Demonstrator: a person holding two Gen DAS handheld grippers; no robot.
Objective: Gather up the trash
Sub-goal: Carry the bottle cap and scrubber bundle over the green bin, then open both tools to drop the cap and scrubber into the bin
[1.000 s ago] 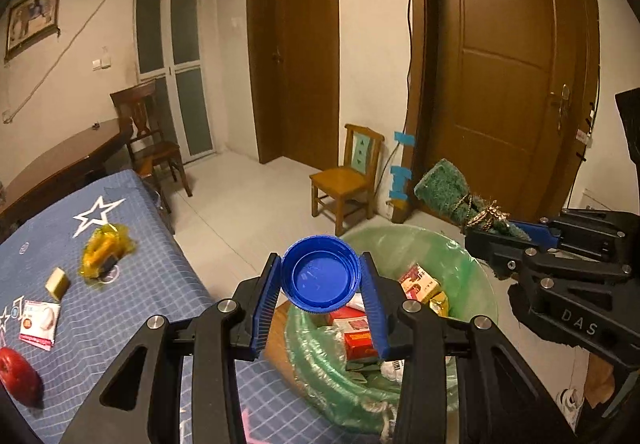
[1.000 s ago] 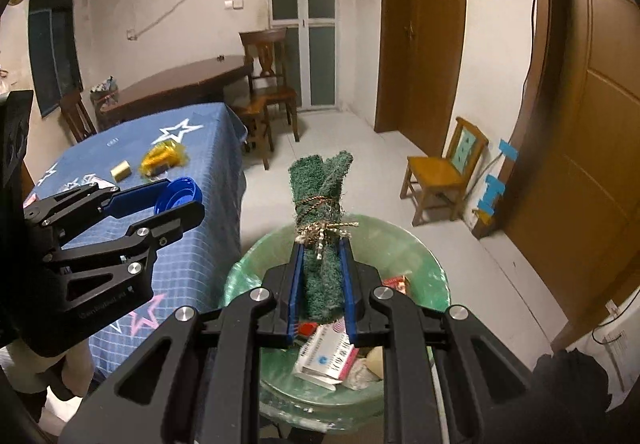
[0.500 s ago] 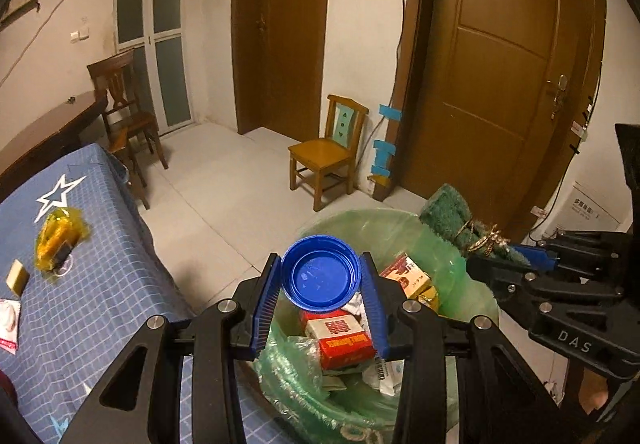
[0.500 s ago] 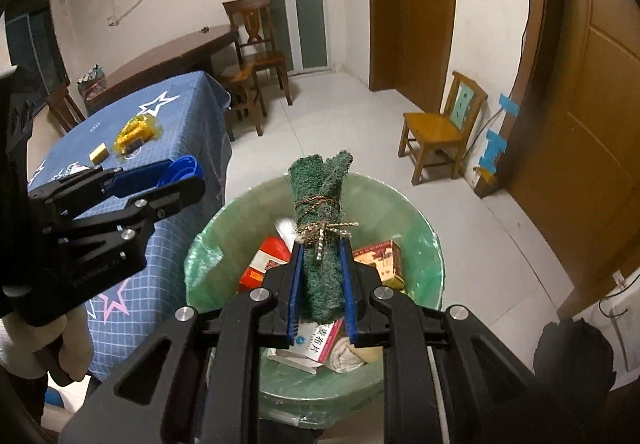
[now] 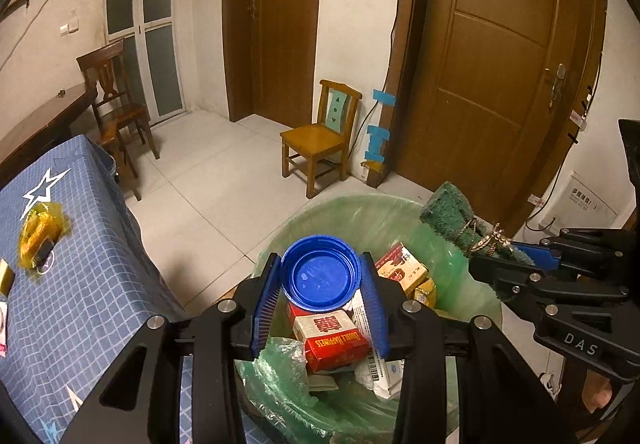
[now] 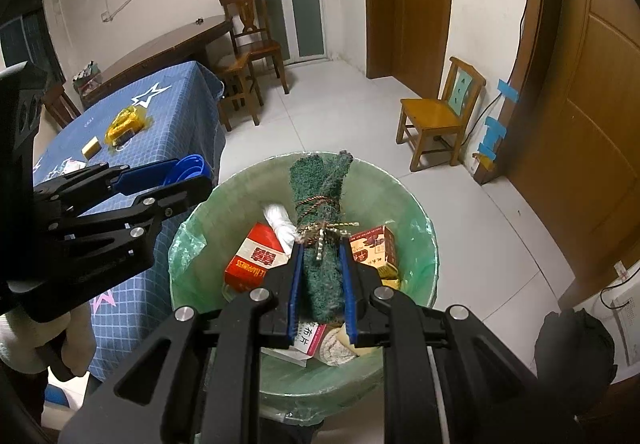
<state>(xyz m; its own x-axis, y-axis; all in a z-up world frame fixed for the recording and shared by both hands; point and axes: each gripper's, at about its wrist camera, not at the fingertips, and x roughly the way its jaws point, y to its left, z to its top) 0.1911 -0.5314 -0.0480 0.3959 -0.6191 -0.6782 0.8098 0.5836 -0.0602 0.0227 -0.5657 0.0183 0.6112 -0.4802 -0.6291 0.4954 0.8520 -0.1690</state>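
Note:
My left gripper (image 5: 322, 276) is shut on a blue plastic lid (image 5: 320, 274) and holds it over the trash bin (image 5: 360, 212), which has a green liner. My right gripper (image 6: 322, 264) is shut on a rolled green cloth (image 6: 322, 204) tied with cord, held over the same bin (image 6: 416, 212). The bin holds a red box (image 6: 252, 262), a red and white carton (image 6: 374, 248) and other packaging. The right gripper and cloth show in the left wrist view (image 5: 456, 214); the left gripper with the lid shows in the right wrist view (image 6: 188, 168).
A table with a blue star cloth (image 5: 72, 276) stands left of the bin, with a yellow wrapper (image 5: 38, 234) and small items on it. A small wooden chair (image 5: 320, 136), a larger chair (image 5: 116, 100) and brown doors (image 5: 492, 64) stand beyond.
Both grippers have moved forward and lower over the bin, each still holding its item. The bin's contents now fill more of both views.

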